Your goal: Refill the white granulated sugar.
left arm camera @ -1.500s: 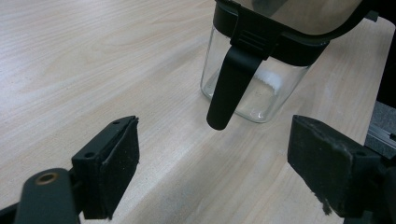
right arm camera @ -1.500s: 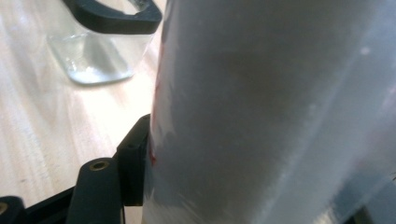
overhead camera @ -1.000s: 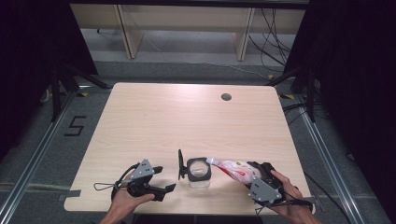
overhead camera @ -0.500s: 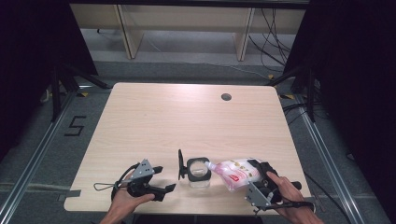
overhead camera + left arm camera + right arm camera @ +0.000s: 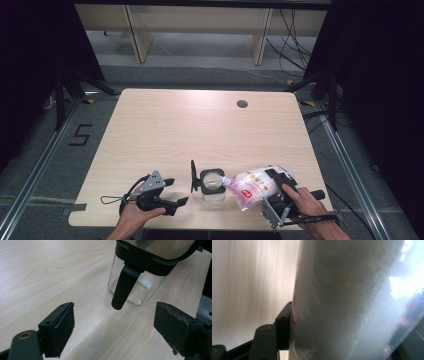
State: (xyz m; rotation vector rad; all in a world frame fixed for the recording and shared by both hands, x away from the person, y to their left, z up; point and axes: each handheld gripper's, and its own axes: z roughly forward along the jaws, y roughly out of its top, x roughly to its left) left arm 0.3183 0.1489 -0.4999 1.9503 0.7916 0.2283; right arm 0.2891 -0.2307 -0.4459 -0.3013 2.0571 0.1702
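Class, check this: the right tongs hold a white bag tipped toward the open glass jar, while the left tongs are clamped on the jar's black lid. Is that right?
Not quite. The left tongs are open and grip nothing; the left gripper view shows their pads apart, short of the glass jar and its hinged black lid. The rest holds: the right tongs hold the white bag tipped toward the open jar.

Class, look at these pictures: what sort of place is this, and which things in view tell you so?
Probably a lab or recording workspace: a bare wooden table on a grey floor with a taped number, loose cables, and metal floor rails.
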